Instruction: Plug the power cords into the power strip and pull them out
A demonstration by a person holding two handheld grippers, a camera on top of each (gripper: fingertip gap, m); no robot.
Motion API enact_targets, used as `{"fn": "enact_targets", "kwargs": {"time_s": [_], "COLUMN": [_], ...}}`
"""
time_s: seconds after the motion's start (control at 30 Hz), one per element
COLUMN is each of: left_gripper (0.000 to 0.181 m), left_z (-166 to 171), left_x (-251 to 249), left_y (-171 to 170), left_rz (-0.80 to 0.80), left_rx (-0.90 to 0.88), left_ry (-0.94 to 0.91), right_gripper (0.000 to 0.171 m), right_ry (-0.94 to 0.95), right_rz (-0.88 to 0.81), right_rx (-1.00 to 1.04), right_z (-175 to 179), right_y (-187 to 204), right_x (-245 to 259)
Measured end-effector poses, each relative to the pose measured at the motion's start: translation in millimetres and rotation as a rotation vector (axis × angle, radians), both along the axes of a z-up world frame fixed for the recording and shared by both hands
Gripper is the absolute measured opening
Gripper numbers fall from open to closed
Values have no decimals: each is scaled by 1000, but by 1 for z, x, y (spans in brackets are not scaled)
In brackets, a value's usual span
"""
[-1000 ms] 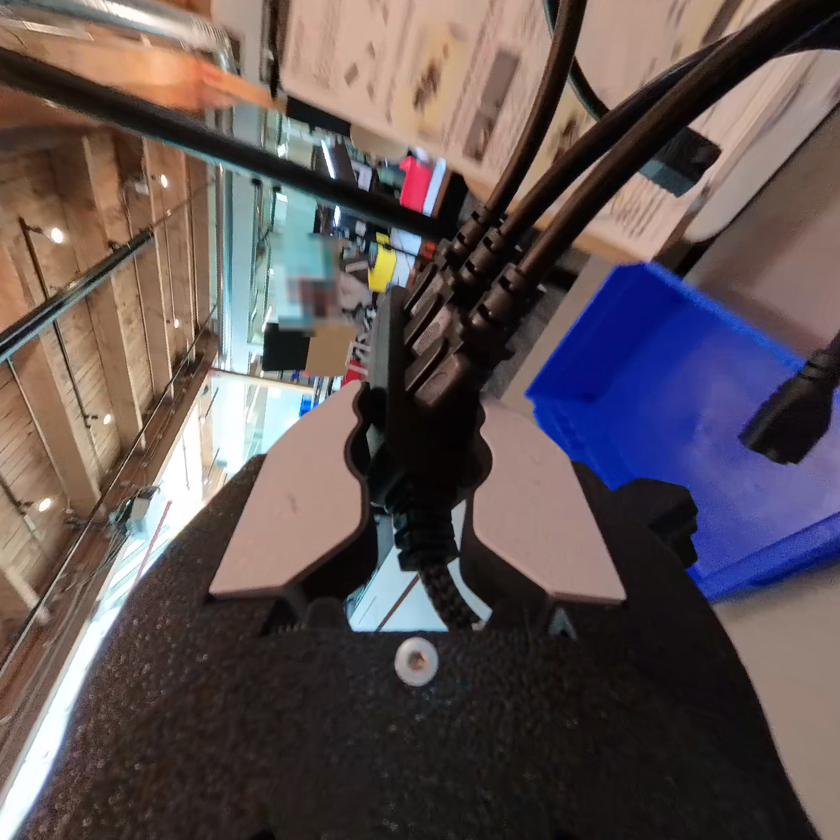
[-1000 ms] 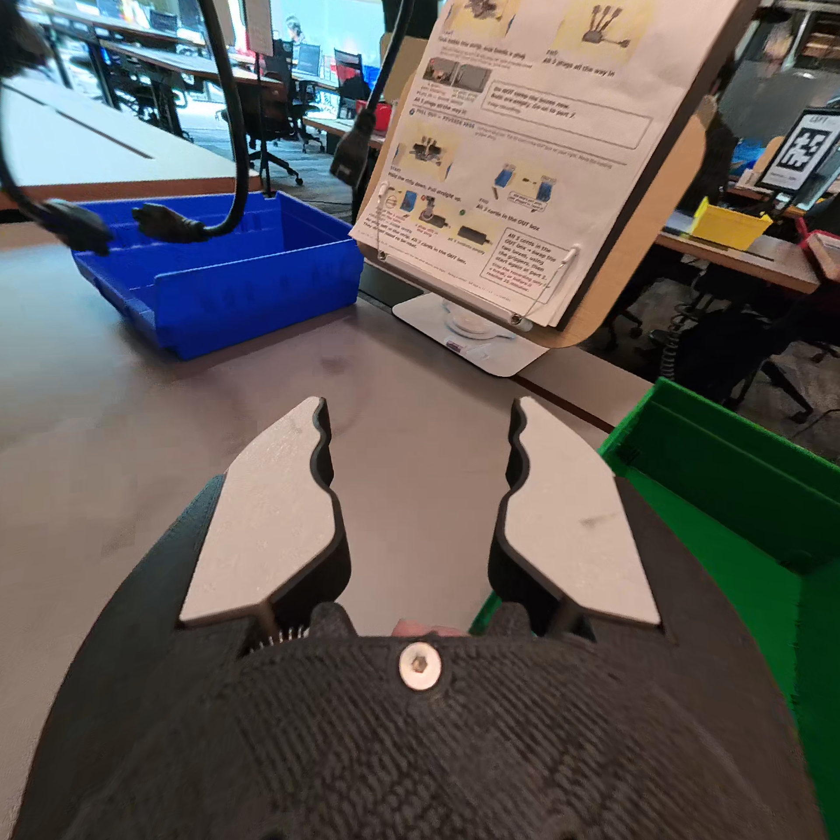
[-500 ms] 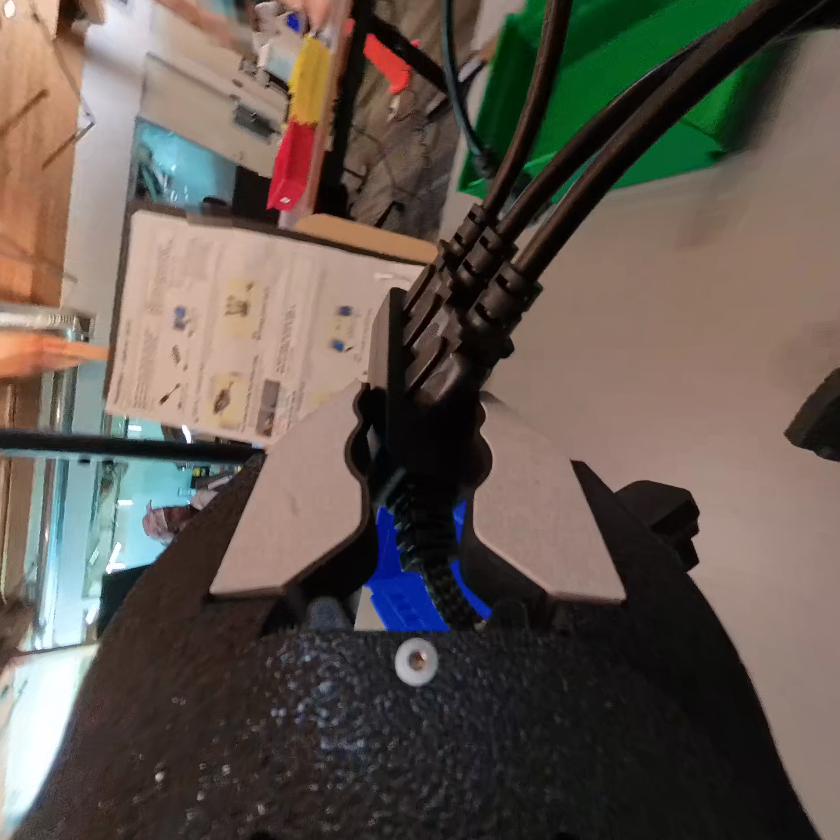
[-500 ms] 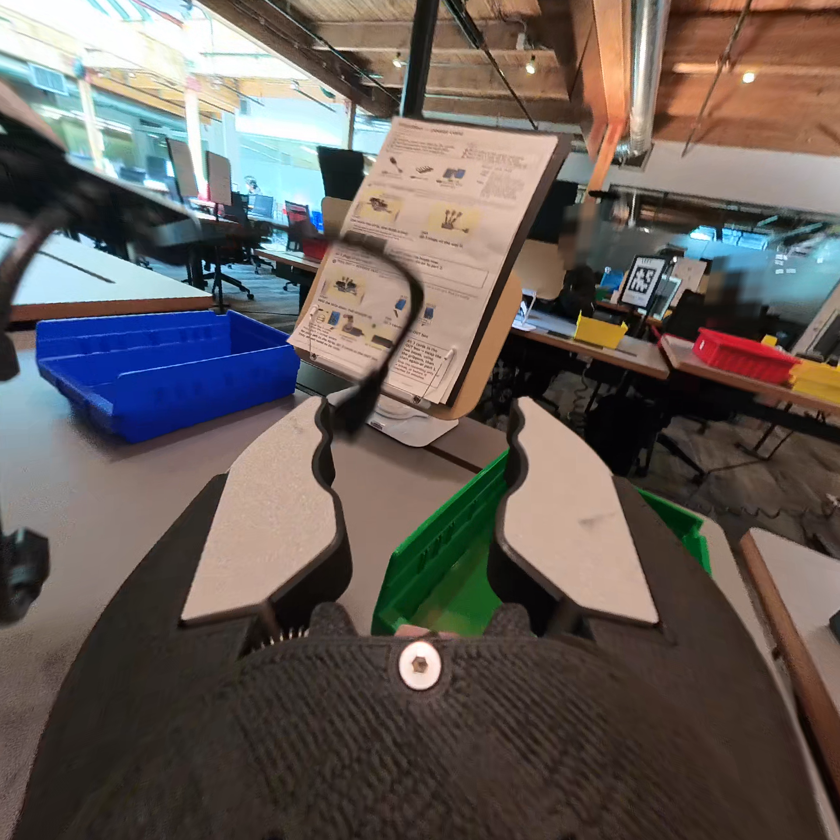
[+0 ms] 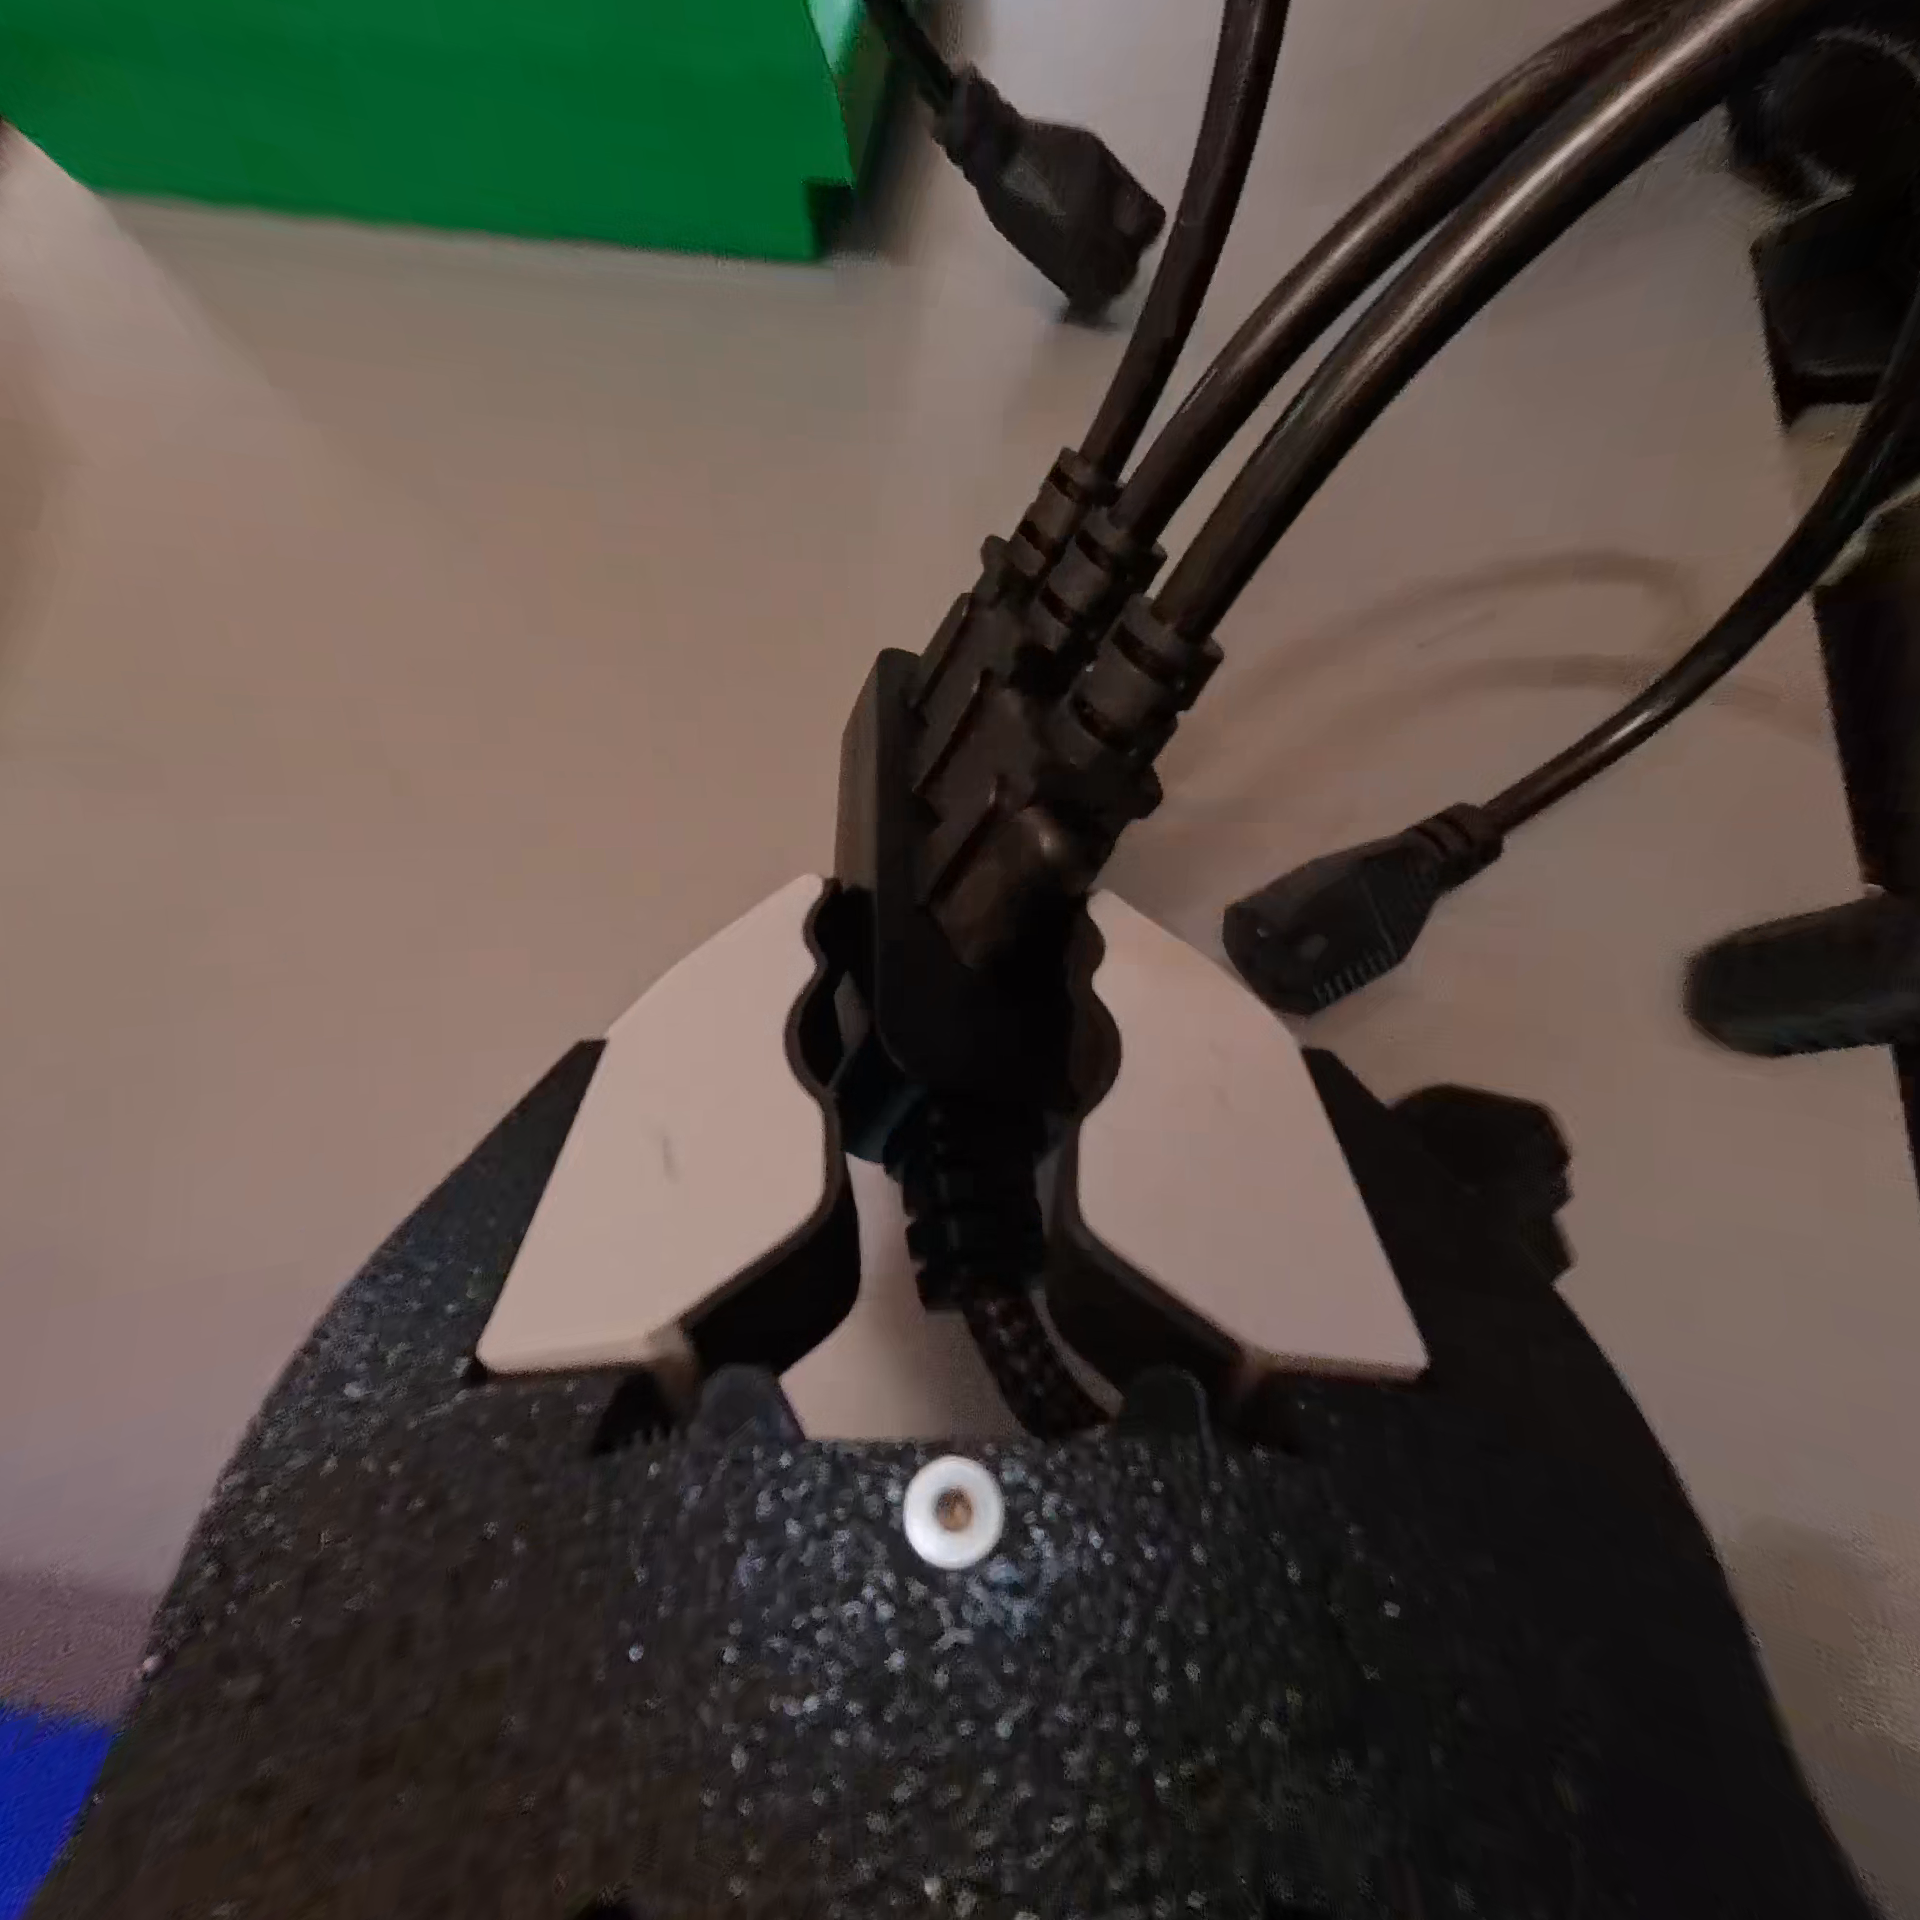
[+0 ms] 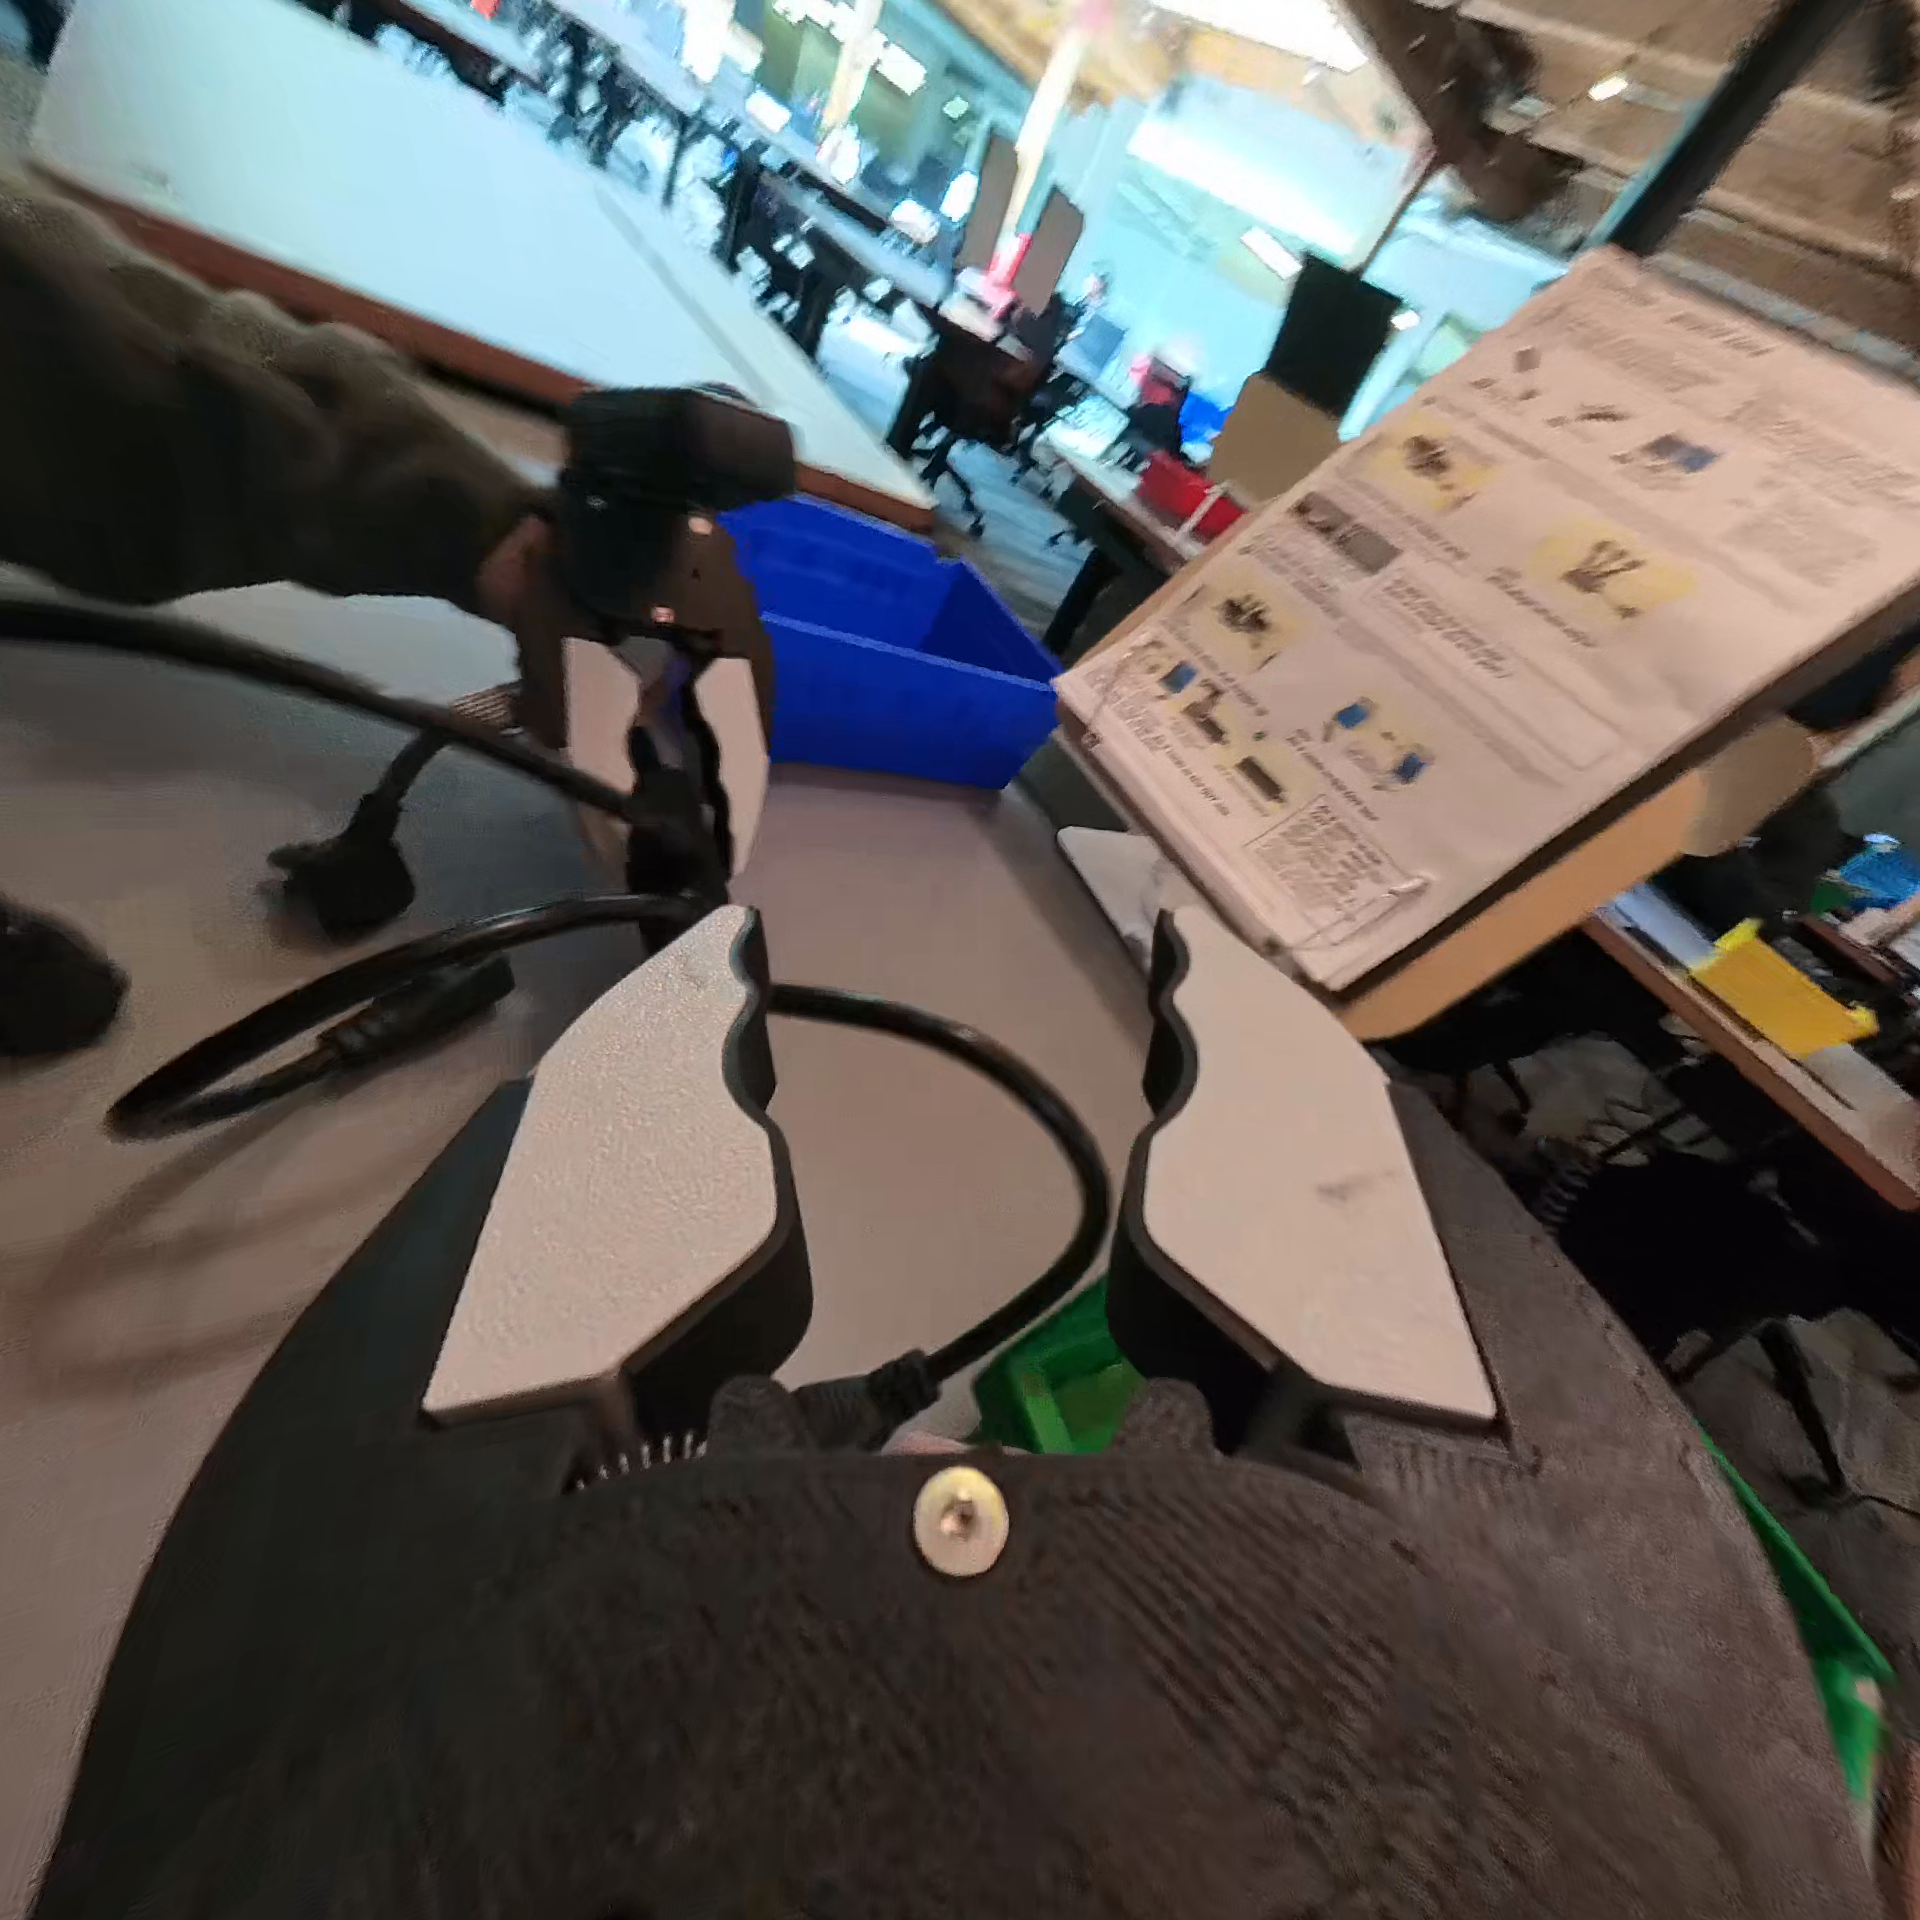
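Observation:
My left gripper [image 5: 951, 914] is shut on a black power strip [image 5: 894, 831] and holds it low over the grey table [image 5: 416, 623]. Three black power cords [image 5: 1226, 468] are plugged into the strip side by side. Their free connector ends lie on the table, one [image 5: 1340, 935] to the right and one [image 5: 1049, 197] near the green bin. My right gripper [image 6: 956, 945] is open and empty. A cord [image 6: 997, 1049] loops on the table between its fingers without being gripped. The left gripper with the strip also shows in the right wrist view [image 6: 675, 727].
A green bin sits at the far side in the left wrist view [image 5: 436, 114] and under my right gripper [image 6: 1049, 1382]. A blue bin [image 6: 883, 665] stands behind the left gripper. An instruction sheet on a tilted stand [image 6: 1507, 623] is at the right. One gripper's finger ends stand about 25 cm off the other's.
My left gripper has swung down with the strip from high in the air to just over the table near the green bin. My right gripper has turned toward the left one, still open.

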State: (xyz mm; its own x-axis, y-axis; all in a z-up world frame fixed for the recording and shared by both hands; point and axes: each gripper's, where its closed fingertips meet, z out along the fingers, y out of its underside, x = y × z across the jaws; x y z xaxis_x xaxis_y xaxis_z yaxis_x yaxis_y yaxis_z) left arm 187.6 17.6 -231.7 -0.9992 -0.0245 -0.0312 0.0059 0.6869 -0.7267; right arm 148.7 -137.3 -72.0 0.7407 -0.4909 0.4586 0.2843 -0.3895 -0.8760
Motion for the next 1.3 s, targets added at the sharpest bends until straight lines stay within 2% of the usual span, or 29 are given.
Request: {"fn": "enact_targets", "kwargs": {"time_s": [0.13,0.3,0.4,0.57,0.67,0.77,0.9,1.03,1.17,1.3], "left_gripper": [41,43,45,49,51,53,59,44,44,44], "left_z": [-22,-45,-58,-55,-46,-34,-38,-55,-56,-55], "left_x": [6,10,13,15,17,16,17,15,15,15], "left_y": [-3,-9,-1,11,17,15,13,12,7,4], "left_rz": [-51,-68,-89,-49,-17,-13,0,-17,-49,-91], "left_rx": [-78,-20,99,217,256,225,310,362,266,145], "left_ry": [68,95,34,-28,-59,-55,-43,-61,-116,-95], "right_gripper": [66,64,61,55,52,50,47,47,46,43], "right_ry": [100,173,246,341,338,341,353,352,336,416], "right_rz": [113,104,134,96,109,108,87,77,37,35], "right_rx": [-220,-403,-458,-549,-572,-544,-531,-548,-567,-395], "right_z": [-43,-85,-108,-143,-148,-149,-156,-163,-166,-161], "right_y": [29,45,56,54,55,59,69,77,74,83], "right_x": [-10,2,1,12,11,12,15,13,23,37]}}
